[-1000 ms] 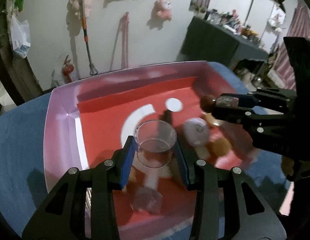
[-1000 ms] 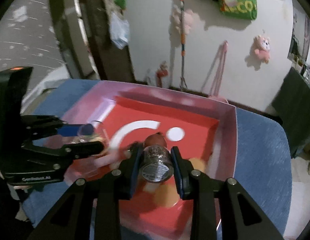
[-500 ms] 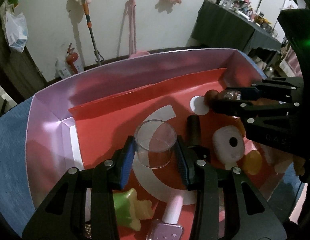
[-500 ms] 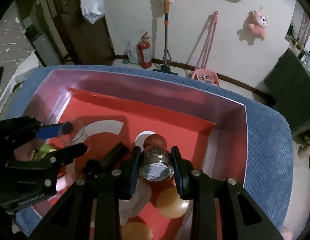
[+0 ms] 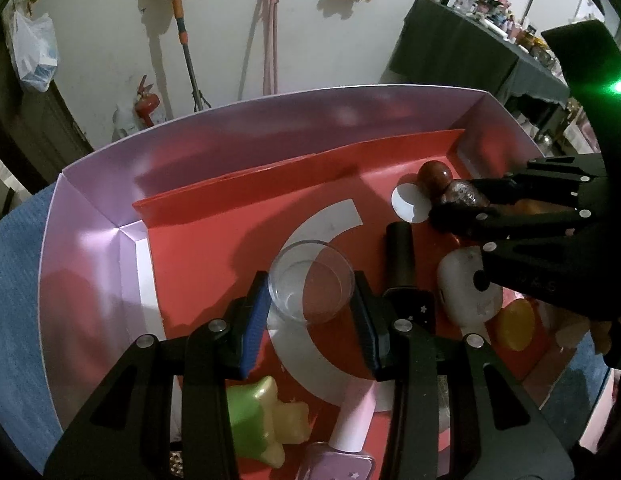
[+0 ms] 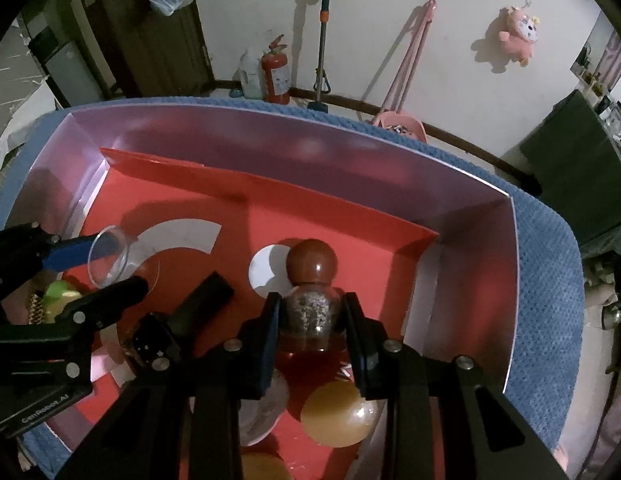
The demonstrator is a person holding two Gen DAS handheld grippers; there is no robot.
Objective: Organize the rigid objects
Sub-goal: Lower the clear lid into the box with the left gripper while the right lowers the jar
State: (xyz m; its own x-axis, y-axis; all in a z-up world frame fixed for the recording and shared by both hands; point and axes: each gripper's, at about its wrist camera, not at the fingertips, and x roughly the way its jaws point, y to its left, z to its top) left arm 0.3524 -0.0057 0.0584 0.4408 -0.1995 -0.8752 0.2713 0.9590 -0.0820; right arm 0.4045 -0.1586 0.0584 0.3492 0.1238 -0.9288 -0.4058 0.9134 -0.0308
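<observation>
left tongs (image 5: 310, 300) gripping clear cup (image 5: 311, 282) | right tongs (image 6: 310, 332) gripping glitter bottle (image 6: 312, 312) | both inside box (image 6: 470, 280), bottle near far right corner

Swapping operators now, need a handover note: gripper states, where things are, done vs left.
Left gripper: shut on the clear cup, held over the red-floored box.
Right gripper: shut on the glitter bottle, brown cap forward, low over the box's right side.
Already in the box: black bottle, white piece, green-yellow toy, pink bottle.
Left: release both.
</observation>
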